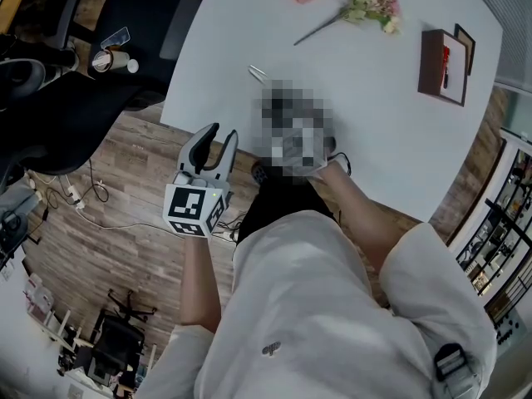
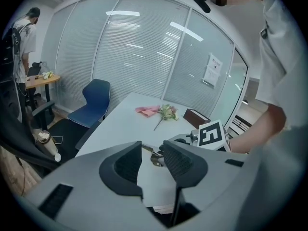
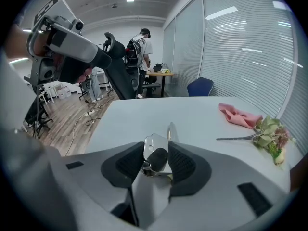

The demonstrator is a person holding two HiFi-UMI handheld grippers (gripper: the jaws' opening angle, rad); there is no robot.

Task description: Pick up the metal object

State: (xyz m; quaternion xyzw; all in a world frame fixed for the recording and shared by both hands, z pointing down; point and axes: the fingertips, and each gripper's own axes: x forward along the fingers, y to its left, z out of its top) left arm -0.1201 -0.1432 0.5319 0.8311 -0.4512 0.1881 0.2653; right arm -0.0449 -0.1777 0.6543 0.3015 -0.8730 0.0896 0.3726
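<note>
A white bench [image 1: 374, 115] stands in a glass-walled office. Just above it, near its front edge, the right hand-held gripper [image 3: 155, 165] has its jaws pressed on the metal object [image 3: 152, 147]. The left hand-held gripper [image 1: 223, 134] is open and empty, off the bench's edge. The grasp looks made, so the next move is a steady, straight lift.

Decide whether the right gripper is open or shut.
Shut: the right gripper clamps the metal object, both pads touching its sides.
</note>
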